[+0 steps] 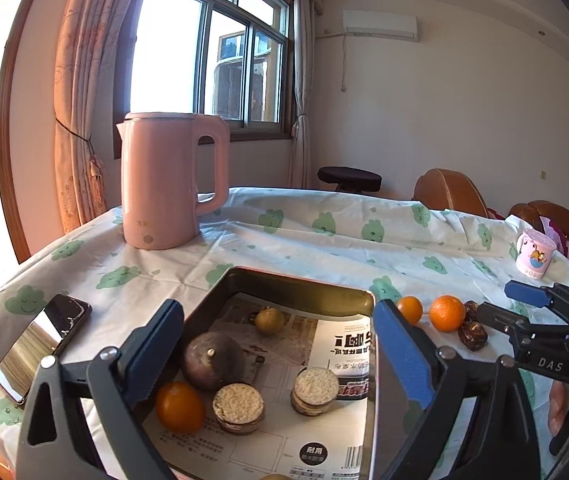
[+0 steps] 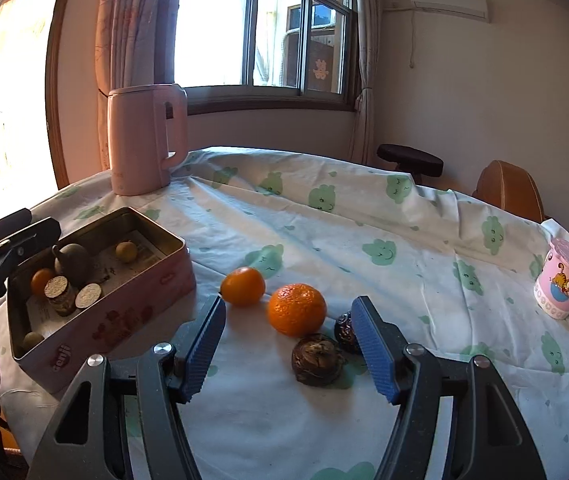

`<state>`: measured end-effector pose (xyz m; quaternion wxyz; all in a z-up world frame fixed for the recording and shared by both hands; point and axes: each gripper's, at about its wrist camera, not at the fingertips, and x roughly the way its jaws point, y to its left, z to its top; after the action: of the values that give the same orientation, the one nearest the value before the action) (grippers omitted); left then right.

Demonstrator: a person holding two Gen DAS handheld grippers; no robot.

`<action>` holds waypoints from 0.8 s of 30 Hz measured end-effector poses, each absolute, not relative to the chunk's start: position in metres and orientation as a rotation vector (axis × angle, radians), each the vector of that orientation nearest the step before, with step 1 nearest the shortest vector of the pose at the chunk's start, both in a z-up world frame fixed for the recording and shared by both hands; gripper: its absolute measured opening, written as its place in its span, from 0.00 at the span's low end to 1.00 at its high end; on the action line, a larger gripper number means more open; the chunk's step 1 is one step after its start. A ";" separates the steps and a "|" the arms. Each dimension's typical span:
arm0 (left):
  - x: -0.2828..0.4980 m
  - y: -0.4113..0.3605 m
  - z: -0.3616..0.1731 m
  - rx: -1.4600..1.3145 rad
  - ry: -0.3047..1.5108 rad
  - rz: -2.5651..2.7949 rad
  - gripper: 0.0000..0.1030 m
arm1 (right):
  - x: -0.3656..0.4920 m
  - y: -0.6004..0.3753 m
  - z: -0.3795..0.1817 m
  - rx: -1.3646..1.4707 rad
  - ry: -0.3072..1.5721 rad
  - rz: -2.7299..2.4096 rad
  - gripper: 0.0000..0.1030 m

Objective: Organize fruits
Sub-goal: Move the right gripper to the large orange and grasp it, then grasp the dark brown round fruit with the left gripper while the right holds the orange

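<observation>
- The left gripper (image 1: 278,364) has its blue-padded jaws spread wide over the near end of the open pink rectangular metal tin (image 2: 124,312), gripping nothing.
- The right gripper (image 2: 288,344) has its jaws spread too, empty, low over the tabletop; seen from the left wrist, its black body bears the white letters "DAS".
- Between the right jaws lies a dark brown wrinkled round fruit (image 2: 317,359), with a second dark glossy fruit (image 2: 346,332) just beside the right pad.
- Just beyond them sit a large rough-skinned orange mandarin (image 2: 297,309) and a smaller smooth orange mandarin (image 2: 243,286), near each other on the white tablecloth with green cloud faces (image 2: 364,240).
- Inside the tin, on printed paper with Chinese characters, are a small orange fruit (image 1: 180,406), a dark purple round fruit with a stem (image 1: 212,360), two stacks of round beige crackers (image 1: 238,407), and a small yellow-brown fruit (image 1: 269,321).
- The tin's side carries lettering too distorted to read.
- A black smartphone (image 1: 42,346) lies left of the tin.
- Further back stand a pink electric kettle (image 1: 164,180) and, far right, a pink cartoon-printed cup (image 2: 564,284).
</observation>
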<state>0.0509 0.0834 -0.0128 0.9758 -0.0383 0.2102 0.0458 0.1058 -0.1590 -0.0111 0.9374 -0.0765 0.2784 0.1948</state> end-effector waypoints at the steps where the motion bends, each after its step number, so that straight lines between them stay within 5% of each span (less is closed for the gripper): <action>1: 0.052 0.081 -0.013 -0.074 0.427 0.088 0.95 | 0.110 -0.157 -0.012 -0.163 0.573 0.405 0.65; 10: 0.059 0.075 -0.010 -0.045 0.427 0.092 0.97 | 0.144 -0.095 -0.026 -0.334 0.619 0.479 0.64; 18: 0.061 0.077 -0.011 -0.047 0.430 0.090 0.97 | 0.177 -0.073 -0.051 -0.411 0.775 0.480 0.43; 24: 0.061 0.066 -0.007 -0.032 0.428 0.072 0.97 | 0.173 -0.080 -0.044 -0.381 0.740 0.471 0.40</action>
<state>0.0615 0.0664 -0.0073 0.9764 -0.0160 0.2122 0.0358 0.1730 -0.0803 -0.0445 0.8878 -0.1835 0.3561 0.2266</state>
